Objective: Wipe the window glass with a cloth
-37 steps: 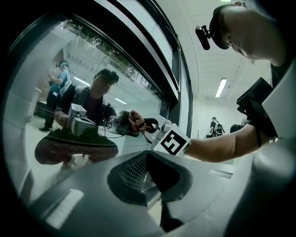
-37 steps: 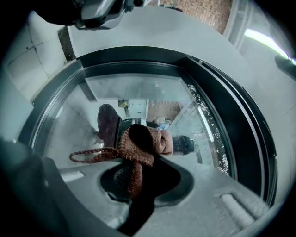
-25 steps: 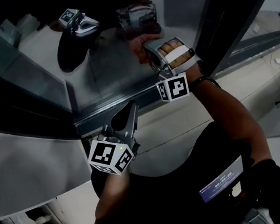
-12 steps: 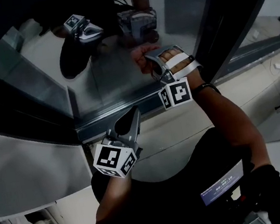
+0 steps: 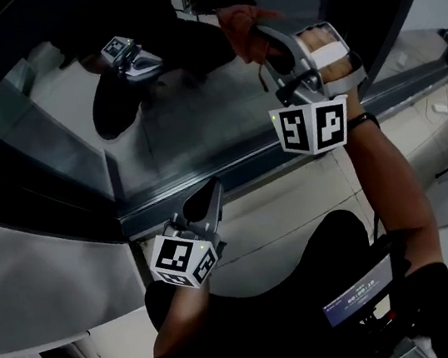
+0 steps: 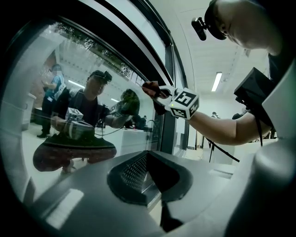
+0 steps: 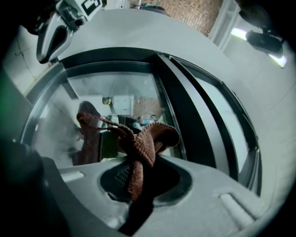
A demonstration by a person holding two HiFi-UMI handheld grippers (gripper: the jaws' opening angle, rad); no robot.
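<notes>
Head view: right gripper (image 5: 262, 35) is up at the window glass (image 5: 181, 117), clamped on a reddish-brown cloth (image 5: 239, 20). We see only the cloth's bunched end; whether it touches the pane we can't tell from here. The hand (image 5: 329, 56) covers most of the gripper body, with the marker cube (image 5: 311, 126) below it. Left gripper (image 5: 209, 193) sits low by the dark window frame (image 5: 207, 178), off the glass, tips together. Reflections of both grippers clutter the pane.

Left gripper view: left gripper (image 6: 147, 172) has its jaws closed, with nothing between them. The right gripper (image 6: 157, 90) and its cube (image 6: 184, 102) show against the glass (image 6: 69, 92). We can't make out the cloth there; that end is small and dark.

Right gripper view: right gripper (image 7: 136, 183) pinches the cloth (image 7: 145, 141), which folds up and out toward the glass (image 7: 120, 92). The jaw tips are buried under the fabric. A dim reddish reflection (image 7: 88, 134) of the cloth shows left of it, and the contact point is unclear.
</notes>
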